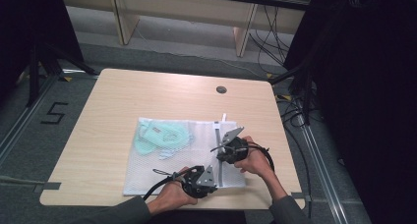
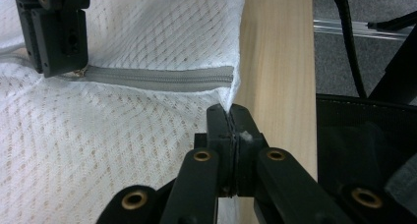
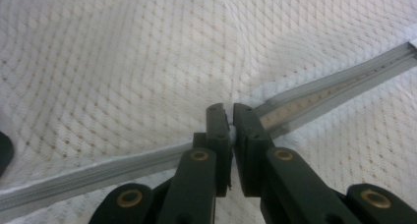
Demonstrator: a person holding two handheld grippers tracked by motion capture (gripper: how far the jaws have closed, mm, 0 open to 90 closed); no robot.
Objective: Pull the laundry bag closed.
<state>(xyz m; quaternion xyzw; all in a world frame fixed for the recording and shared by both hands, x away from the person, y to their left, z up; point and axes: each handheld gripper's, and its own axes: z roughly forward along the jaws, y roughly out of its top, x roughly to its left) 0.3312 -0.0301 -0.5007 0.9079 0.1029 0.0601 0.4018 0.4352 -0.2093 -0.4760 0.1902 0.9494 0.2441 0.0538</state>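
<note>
Working the zipper [image 2: 157,78] of a white mesh bag [image 1: 147,170], which lies flat at the lower middle of the desk [image 1: 108,101] in the high view, with a green garment [image 1: 162,138] inside towards its upper left. Pinching the bag's edge with the left tongs [image 2: 229,117], closed tight on the mesh just below the zipper's end at the middle of the left gripper view. Gripping at the slider with the right tongs [image 3: 228,117], closed on the zipper at the centre of the right gripper view; too small to tell whether on the pull tab or the slider body.

To do it well: hold the left tongs as an anchor and pull gently away from the slider, so that the tape lies taut and straight. Draw the right tongs along the line of the zipper, low and parallel to the desk, never sideways. Watch for loose mesh bunching ahead of the slider; ease off and flatten it rather than forcing through.
</note>
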